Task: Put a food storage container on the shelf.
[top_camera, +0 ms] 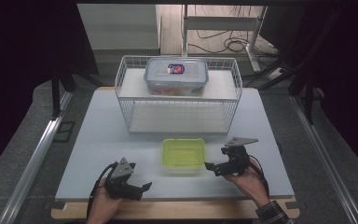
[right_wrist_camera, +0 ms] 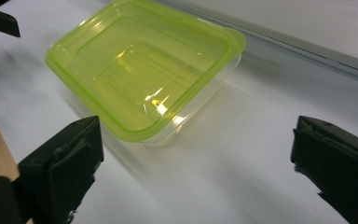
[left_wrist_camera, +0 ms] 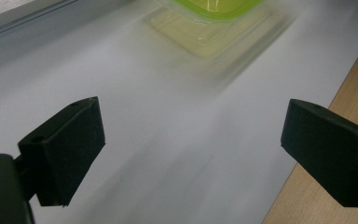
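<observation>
A clear plastic box with a lime-green lid sits on the white table, just in front of the wire rack. My right gripper is close to the box's right side and points at it. In the right gripper view its jaws stand open with nothing between them, and the box lies just beyond them. My left gripper rests near the front edge, left of the box. It is open and empty, with the box blurred at the top of that view.
A white wire rack stands at the back middle of the table. On its top shelf sits a clear lidded container with orange contents. The table's wooden front edge runs under both hands. Metal rails flank the table.
</observation>
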A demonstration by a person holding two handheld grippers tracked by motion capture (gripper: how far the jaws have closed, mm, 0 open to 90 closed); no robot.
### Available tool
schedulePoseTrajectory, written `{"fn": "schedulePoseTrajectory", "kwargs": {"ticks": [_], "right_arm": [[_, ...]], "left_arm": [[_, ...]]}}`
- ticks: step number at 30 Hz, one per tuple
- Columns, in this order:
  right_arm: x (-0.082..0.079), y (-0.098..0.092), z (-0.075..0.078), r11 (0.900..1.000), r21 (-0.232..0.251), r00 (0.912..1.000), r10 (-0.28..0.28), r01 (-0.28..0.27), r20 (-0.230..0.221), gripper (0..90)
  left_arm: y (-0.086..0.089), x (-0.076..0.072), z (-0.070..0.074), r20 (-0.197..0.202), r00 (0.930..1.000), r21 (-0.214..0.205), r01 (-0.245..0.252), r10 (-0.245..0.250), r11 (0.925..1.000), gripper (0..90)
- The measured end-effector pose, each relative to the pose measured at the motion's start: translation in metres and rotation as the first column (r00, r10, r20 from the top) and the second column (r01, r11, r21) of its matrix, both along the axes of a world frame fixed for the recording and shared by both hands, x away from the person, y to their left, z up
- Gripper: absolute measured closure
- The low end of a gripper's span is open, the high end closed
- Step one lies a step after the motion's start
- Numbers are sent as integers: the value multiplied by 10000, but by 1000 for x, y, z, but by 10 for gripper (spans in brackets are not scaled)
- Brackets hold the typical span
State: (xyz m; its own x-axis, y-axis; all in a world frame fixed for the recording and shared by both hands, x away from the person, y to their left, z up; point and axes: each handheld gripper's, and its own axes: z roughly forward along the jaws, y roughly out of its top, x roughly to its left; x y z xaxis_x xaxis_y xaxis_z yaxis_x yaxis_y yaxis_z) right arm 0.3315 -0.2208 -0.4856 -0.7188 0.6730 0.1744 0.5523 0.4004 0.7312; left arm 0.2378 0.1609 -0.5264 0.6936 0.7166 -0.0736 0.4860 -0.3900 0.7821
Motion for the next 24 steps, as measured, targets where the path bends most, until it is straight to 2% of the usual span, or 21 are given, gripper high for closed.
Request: {"fn": "schedulePoseTrajectory", "kwargs": {"ticks": [4, 8, 12, 14, 18, 24], "right_arm": [[6, 2, 1, 9997, 227, 9994, -66, 73, -340, 99], [12, 3, 5, 9983, 575, 9990, 22, 4, -444, 221], [17, 5, 6, 9997, 230, 9979, 110, -95, -631, 320], [20, 6, 5, 9996, 255, 9966, 95, -74, -822, 360], [27, 8, 4, 9988, 497, 9937, 37, 19, -1120, 378], [36, 11, 2, 9915, 1176, 9844, -349, 558, -1724, 394]], "left_arm": [[0, 0, 0, -4, 10000, 63, -26, 26, 10000, 61], [0, 0, 0, 1, 10000, 76, -34, 34, 10000, 61], [-1, 1, -1, -13, 10000, 90, -33, 33, 10000, 61], [-1, 1, -1, -14, 10000, 125, -25, 25, 9999, 61], [-2, 0, -1, 13, 10000, 149, -13, 13, 9999, 61], [-1, 0, -1, 17, 10000, 193, -9, 9, 9998, 62]]}}
